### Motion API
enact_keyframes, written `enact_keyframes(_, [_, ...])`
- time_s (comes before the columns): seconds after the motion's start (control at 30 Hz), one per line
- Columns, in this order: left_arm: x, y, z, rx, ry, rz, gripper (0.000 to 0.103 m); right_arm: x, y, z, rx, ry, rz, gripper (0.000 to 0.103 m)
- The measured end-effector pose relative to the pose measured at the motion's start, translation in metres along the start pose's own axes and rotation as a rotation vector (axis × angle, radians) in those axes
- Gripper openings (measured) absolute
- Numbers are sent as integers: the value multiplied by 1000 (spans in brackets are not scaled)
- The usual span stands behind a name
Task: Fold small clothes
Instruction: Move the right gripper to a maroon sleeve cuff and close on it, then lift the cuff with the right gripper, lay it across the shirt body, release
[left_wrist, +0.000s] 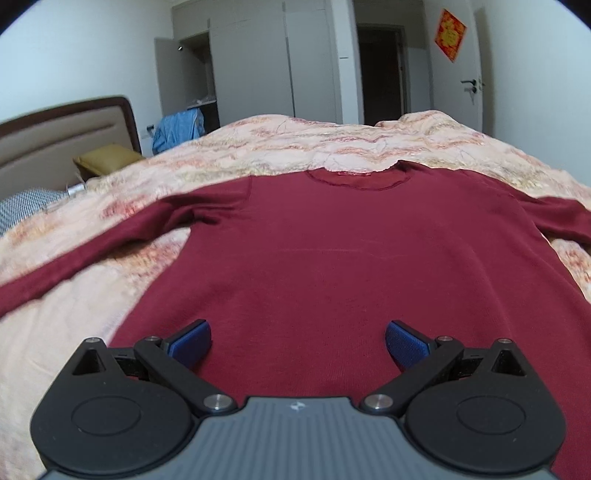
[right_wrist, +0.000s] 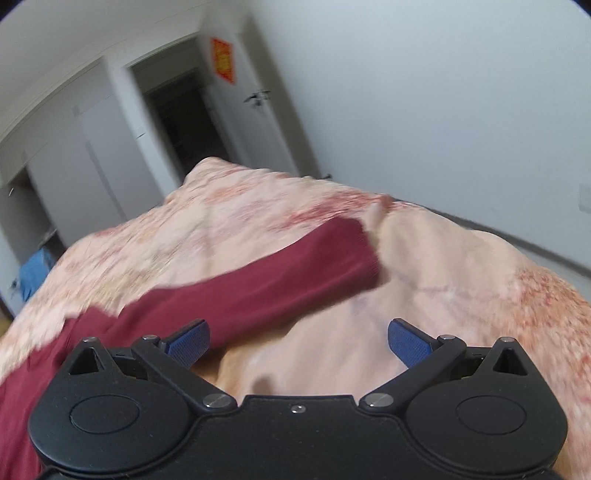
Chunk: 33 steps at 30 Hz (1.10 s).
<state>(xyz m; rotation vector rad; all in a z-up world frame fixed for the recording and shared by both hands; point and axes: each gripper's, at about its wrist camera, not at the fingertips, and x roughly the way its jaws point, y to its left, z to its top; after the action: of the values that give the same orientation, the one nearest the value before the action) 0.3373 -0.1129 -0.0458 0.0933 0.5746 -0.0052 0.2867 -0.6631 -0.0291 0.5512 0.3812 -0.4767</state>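
Observation:
A dark red long-sleeved shirt (left_wrist: 332, 251) lies flat on the bed, collar at the far end and both sleeves spread out sideways. My left gripper (left_wrist: 298, 341) hovers over the shirt's lower body, open, its blue pads wide apart with nothing between them. In the right wrist view the shirt's right sleeve (right_wrist: 266, 284) runs diagonally up to its cuff. My right gripper (right_wrist: 299, 341) is open above the quilt just beside that sleeve; its left pad overlaps the sleeve's edge, the right pad is over bare quilt.
A peach patterned quilt (left_wrist: 280, 147) covers the bed. A brown headboard (left_wrist: 55, 133), an olive pillow (left_wrist: 105, 158) and blue clothing (left_wrist: 177, 129) lie at the left. White wardrobes, a dark doorway (left_wrist: 380, 74) and a white door stand beyond the bed.

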Motion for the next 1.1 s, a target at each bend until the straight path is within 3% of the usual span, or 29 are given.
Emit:
enact_keyframes(0.1, [9,0,-6,0,13,-1,103,22,-8,10,55,-2,-52,98])
enact_keyframes(0.2, [10,0,-12,0,-7,-1,103,33,-4,14,44,-34,-140,78])
enact_keyframes(0.3, [10,3,-14,-14,-15,-13,103,42,5,16,0,-56,-180,46])
enact_keyframes(0.37, [11,6,-15,-26,-15,-21,103,43,9,19,-34,-65,-190,18])
enact_keyframes(0.4, [11,6,-15,-29,-15,-23,103,44,12,22,-50,-71,-181,13])
enact_keyframes(0.67, [13,8,-17,-39,-21,-33,103,39,14,62,-120,-215,-230,13])
enact_keyframes(0.9, [13,8,-19,-43,-34,-36,103,55,20,59,-115,-164,-228,13])
enact_keyframes(1.1, [12,10,-21,-51,-39,-44,103,44,75,64,-230,-210,-129,13])
